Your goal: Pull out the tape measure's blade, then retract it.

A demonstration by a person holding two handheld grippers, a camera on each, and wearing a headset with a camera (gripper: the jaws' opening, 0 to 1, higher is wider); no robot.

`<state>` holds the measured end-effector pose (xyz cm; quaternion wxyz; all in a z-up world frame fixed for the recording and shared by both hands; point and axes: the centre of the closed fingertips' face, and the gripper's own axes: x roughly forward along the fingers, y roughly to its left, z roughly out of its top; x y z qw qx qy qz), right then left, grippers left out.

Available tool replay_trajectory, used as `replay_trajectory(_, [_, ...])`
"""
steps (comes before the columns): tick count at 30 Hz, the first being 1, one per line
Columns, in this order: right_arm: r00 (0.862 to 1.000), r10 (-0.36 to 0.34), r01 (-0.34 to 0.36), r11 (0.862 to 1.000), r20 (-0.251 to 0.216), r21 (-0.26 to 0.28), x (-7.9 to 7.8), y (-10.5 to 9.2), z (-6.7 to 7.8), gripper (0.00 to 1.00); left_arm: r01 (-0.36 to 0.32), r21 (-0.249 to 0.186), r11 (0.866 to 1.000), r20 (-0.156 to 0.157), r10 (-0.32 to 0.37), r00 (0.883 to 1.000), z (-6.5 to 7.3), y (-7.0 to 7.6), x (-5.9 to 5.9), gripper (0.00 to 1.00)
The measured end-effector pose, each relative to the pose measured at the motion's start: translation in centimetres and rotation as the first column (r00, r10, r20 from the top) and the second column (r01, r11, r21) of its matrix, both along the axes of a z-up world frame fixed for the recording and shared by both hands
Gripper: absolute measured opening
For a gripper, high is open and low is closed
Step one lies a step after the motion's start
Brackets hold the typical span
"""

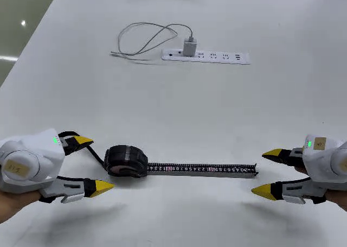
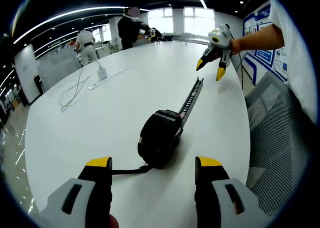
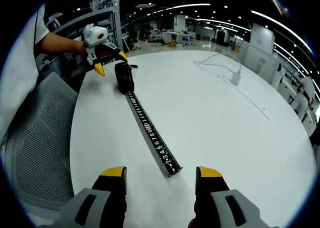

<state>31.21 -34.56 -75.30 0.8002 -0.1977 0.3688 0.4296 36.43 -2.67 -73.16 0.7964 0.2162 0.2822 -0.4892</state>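
**Both grippers clear of the tape, blade lying out on the table**

Our left gripper (image 1: 96,164) sat nearest us with its jaws apart and gripping nothing. Our right gripper (image 1: 264,172) was the same on the other side. Between them the tape measure (image 1: 126,160) lay on the white table (image 1: 190,106). Its black case was just beside the left jaws. Its blade (image 1: 206,169) ran out flat toward the right ones, and the end hook (image 1: 255,170) stopped just short of them. A black wrist strap (image 1: 92,152) trailed from the case toward the left jaws.

We judged the pull-out done and the retraction yet to come, and that was where we saw trouble. Nothing held the case. If the lock let go while it was loose, the spring could drag the case along the table or whip the hook back hard. Closing the left jaws carelessly could catch the strap rather than the case, and the case would then swing or tip. The blade lay flush with the table, so the right jaws could skid off its thin edge or kink it. The power strip (image 1: 217,56) and its charger cable (image 1: 146,38) lay well away and seemed no hazard.
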Motion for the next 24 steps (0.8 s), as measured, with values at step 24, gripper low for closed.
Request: replay_trajectory(24, [0.989,-0.139,0.137,0.990,0.058,0.039,-2.6,-0.7,2.9,0.70,-0.142,-0.049,0.989,-0.019,0.141,0.990,1.6,3.1,-2.2,0.75])
